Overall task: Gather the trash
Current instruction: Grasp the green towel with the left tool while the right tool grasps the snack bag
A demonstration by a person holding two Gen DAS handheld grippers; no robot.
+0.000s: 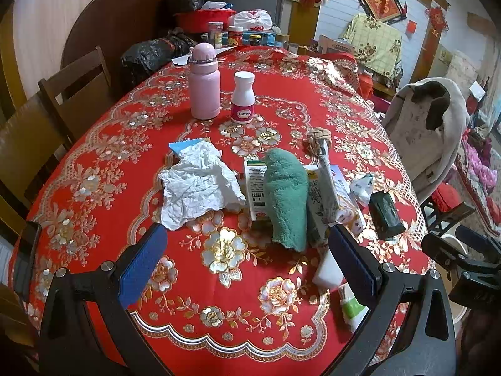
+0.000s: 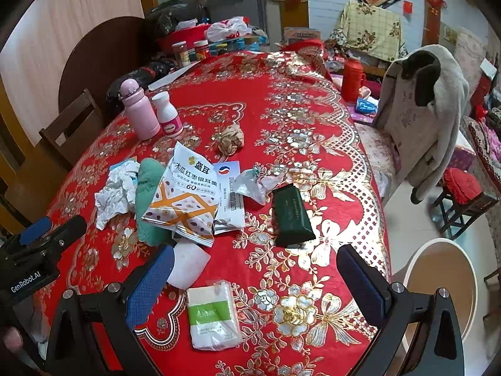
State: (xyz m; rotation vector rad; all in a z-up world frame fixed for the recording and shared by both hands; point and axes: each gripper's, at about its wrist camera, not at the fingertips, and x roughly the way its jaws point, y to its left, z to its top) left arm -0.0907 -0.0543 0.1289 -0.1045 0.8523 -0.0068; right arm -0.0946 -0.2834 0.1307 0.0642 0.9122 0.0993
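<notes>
Round table [image 1: 313, 100] under red floral cloth, wooden chairs [image 1: 72, 100] beside, coat-draped chair [image 2: 419, 116], white-panelled wall [image 1: 338, 6].

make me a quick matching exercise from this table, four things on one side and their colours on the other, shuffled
Things:
1. water bottle
2. crumpled paper
3. fluffy cloth
4. flat wrapped packet

Colours:
A. white
B. dark green
C. pink
D. teal green

Pairs: 1-C, 2-A, 3-D, 4-B
</notes>
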